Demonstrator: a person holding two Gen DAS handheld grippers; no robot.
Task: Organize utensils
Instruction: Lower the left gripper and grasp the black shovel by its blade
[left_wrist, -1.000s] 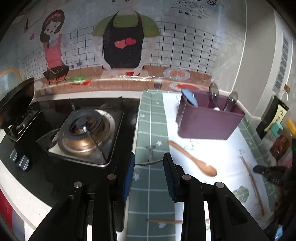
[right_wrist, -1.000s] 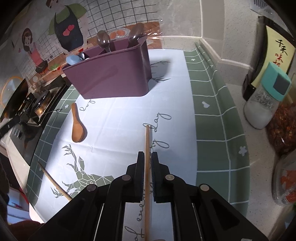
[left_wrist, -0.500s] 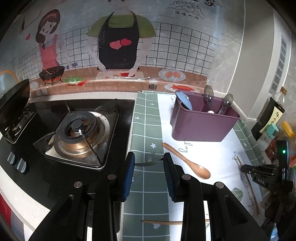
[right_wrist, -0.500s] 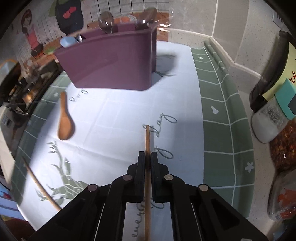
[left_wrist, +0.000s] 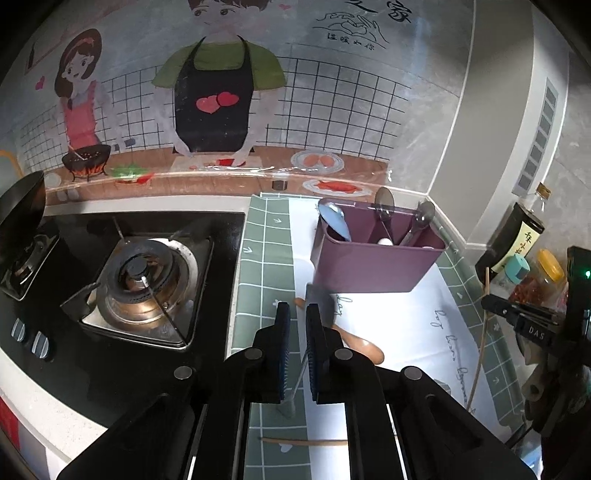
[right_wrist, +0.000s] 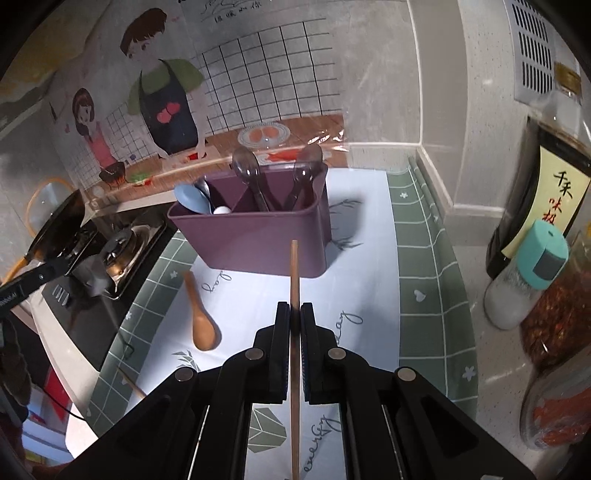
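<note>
My left gripper (left_wrist: 298, 314) is shut on the thin handle of a metal utensil (left_wrist: 320, 300). The utensil's blurred head sticks out above the green-and-white mat (left_wrist: 258, 258). My right gripper (right_wrist: 294, 311) is shut on a wooden chopstick (right_wrist: 294, 266) and holds it off the mat, pointing at the purple utensil holder (right_wrist: 258, 243). That holder (left_wrist: 373, 269) has spoons standing in it. A wooden spoon (left_wrist: 364, 345) lies on the mat in front of it, and the spoon (right_wrist: 201, 317) also shows in the right wrist view. A second chopstick (left_wrist: 303, 441) lies near the mat's front edge.
A gas stove (left_wrist: 144, 280) fills the counter left of the mat. A dark sauce bottle (right_wrist: 539, 206), a teal-capped shaker (right_wrist: 524, 273) and a jar of red chili (right_wrist: 554, 314) crowd the right side. The illustrated wall stands close behind the holder.
The left gripper's jaws went from open to shut on the metal utensil, which came up off the mat. The right gripper rose with the chopstick, lifting it clear of the mat.
</note>
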